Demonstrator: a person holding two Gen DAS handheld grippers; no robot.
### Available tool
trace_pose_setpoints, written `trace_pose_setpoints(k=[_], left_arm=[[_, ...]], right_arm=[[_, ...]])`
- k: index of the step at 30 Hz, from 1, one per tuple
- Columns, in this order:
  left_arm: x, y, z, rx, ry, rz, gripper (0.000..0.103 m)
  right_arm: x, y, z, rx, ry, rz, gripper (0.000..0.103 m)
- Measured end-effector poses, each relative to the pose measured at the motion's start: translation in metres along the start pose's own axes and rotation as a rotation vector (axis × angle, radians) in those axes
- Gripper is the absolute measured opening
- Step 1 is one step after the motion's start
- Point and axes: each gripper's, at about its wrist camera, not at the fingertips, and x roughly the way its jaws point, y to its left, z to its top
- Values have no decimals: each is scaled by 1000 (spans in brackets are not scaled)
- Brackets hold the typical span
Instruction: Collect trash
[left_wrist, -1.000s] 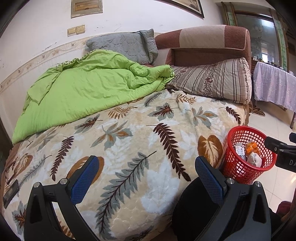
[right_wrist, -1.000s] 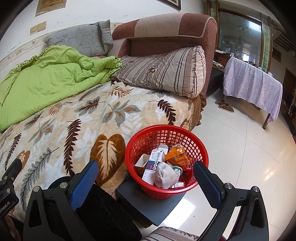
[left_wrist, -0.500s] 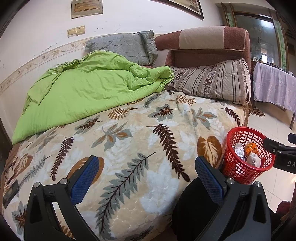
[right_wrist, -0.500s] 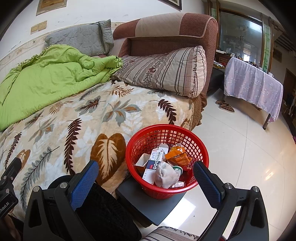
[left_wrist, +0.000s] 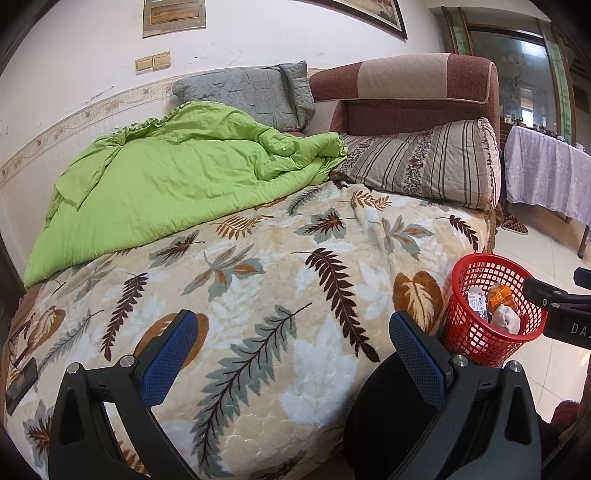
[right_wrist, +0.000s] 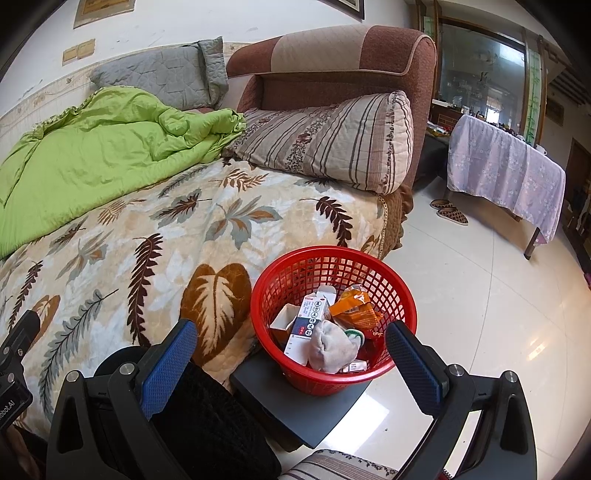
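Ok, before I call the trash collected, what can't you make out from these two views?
- Bottom of the red basket: right wrist view, buried under the white box, orange wrapper and grey wad.
- Floor beside the bed: both views, hidden by the blanket.
- Dark flat object: left wrist view, cut off by the edge.

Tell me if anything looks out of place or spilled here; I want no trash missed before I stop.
No spill shows: the trash sits inside the red basket on a dark stand beside the bed. One oddity: a dark flat object lies at the blanket's near left edge; I cannot tell what it is.
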Motion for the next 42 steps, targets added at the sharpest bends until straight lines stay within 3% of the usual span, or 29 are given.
trace_pose_setpoints(k=[19, 26, 30, 34, 38, 42], left_arm=[[-1, -1, 1, -15, 6, -12, 103], [3, 19, 3, -111, 46, 5, 103], [10, 58, -2, -206, 75, 74, 103], [18, 106, -12, -304, 127, 200, 103], [35, 152, -27, -416, 208, 293, 103], [68, 184, -42, -497, 314, 312, 103]], right_arm=[[1, 0, -1, -3, 2, 2, 103], [2, 16, 4, -69, -46, 49, 103], [4, 44, 24, -142, -62, 124, 103], [11, 91, 44, -233, -72, 218, 103], [33, 150, 52, -331, 0, 303, 103], [74, 207, 55, -335, 69, 367, 103]])
